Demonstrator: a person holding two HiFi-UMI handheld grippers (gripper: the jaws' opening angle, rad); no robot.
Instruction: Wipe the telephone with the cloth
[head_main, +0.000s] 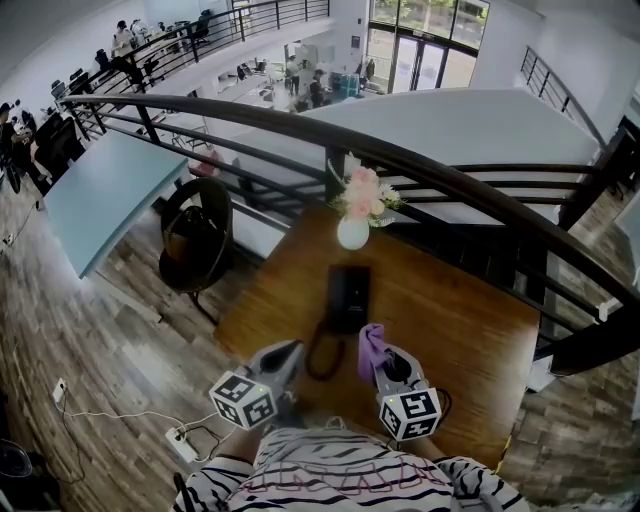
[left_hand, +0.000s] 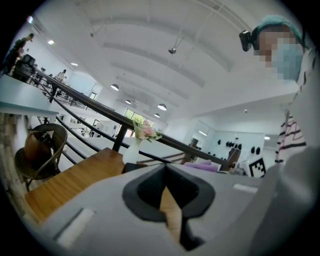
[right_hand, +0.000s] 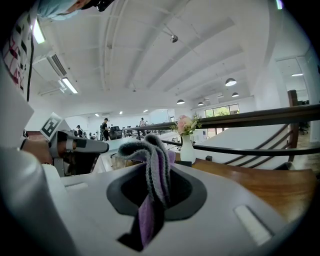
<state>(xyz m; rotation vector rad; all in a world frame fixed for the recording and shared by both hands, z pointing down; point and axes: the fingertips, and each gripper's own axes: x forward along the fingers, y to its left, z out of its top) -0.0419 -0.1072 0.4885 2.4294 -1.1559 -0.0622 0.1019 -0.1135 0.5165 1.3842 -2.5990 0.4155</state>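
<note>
Left tool (head_main: 296, 350), right tool (head_main: 384, 365): grey shells, black-and-white marker cubes (head_main: 243, 400). Top (head_main: 340, 480): white, black stripes.

An open-plan office: desks (head_main: 110, 190), seated workers (head_main: 123, 38), mezzanine railing (head_main: 420, 165).

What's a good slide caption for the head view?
Right gripper holds a purple cloth near the black telephone on a wooden table; left gripper shut alongside.
</note>
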